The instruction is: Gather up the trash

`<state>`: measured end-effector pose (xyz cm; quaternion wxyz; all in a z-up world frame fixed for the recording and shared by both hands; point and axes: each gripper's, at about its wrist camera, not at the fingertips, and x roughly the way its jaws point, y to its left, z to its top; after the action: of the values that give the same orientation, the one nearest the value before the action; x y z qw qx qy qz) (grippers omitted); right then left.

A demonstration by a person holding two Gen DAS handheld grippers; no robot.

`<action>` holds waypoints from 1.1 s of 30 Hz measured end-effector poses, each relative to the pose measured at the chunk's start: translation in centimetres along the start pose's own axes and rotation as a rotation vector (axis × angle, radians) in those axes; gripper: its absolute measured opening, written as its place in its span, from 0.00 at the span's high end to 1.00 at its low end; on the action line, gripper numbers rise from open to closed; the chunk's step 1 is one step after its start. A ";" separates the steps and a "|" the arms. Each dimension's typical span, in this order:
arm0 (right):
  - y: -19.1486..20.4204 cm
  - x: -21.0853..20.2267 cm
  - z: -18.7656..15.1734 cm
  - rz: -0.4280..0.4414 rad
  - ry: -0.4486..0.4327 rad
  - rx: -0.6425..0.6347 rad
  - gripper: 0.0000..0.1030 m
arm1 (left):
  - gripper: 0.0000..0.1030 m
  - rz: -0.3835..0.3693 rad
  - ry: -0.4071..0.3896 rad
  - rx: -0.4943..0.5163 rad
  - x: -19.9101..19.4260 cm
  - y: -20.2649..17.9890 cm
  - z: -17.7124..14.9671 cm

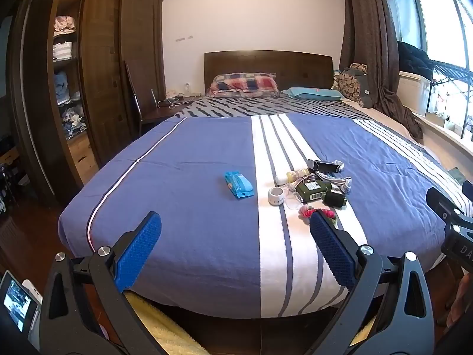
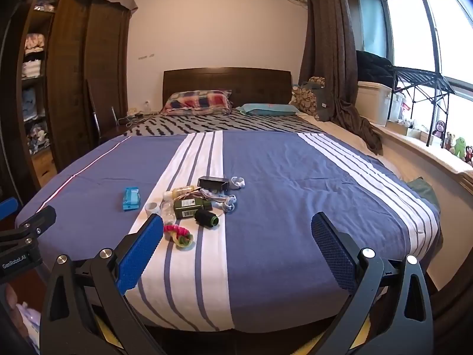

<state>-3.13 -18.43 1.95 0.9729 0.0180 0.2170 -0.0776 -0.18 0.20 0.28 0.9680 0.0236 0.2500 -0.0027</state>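
Bottle (image 2: 189, 206) | green, lying flat | long axis across bed (image 2: 295, 177)

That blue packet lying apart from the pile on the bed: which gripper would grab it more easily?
Probably the left gripper. The blue packet lies almost straight ahead between its open fingers; from the right gripper it sits off to the left, beyond the pile.

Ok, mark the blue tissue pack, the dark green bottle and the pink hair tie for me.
blue tissue pack (image 1: 239, 184), left wrist view, middle of its top face.
dark green bottle (image 2: 189, 206), right wrist view, on its label side.
pink hair tie (image 2: 174, 230), right wrist view, on the pink loop.
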 end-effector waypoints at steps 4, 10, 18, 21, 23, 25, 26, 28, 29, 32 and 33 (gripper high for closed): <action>0.0 -0.1 0.1 0.006 -0.001 -0.001 0.03 | 0.08 0.004 -0.006 -0.001 -0.4 0.1 0.3; 0.1 -0.3 0.3 0.008 -0.009 -0.008 0.03 | 0.08 0.005 -0.010 0.002 -0.6 0.1 0.4; 0.1 -0.2 0.2 0.009 -0.014 -0.009 0.03 | 0.08 0.011 -0.018 0.007 -0.9 0.0 0.6; 0.1 -0.3 0.1 0.013 -0.016 -0.011 0.03 | 0.08 0.013 -0.019 0.008 -1.0 0.1 0.6; 0.1 -0.3 0.2 0.016 -0.018 -0.011 0.03 | 0.08 0.013 -0.021 0.010 -1.0 0.1 0.7; 0.1 -0.5 0.2 0.017 -0.020 -0.012 0.03 | 0.08 0.013 -0.022 0.011 -1.1 0.1 0.7; 0.0 -0.5 0.2 0.017 -0.020 -0.013 0.03 | 0.08 0.013 -0.024 0.012 -1.1 0.1 0.7; 0.1 -0.4 0.2 0.017 -0.019 -0.012 0.03 | 0.08 0.013 -0.024 0.013 -1.2 0.1 0.8; 0.1 -0.4 0.2 0.018 -0.019 -0.012 0.03 | 0.08 0.013 -0.024 0.013 -1.2 0.1 0.8; 0.1 -0.4 0.2 0.017 -0.021 -0.012 0.03 | 0.08 0.014 -0.025 0.013 -1.2 0.1 0.8; 0.1 -0.4 0.2 0.016 -0.020 -0.012 0.03 | 0.08 0.014 -0.026 0.012 -1.3 0.1 0.9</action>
<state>-3.39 -18.30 2.33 0.9758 0.0132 0.2074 -0.0686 -0.86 0.27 1.68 0.9709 0.0313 0.2372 0.0024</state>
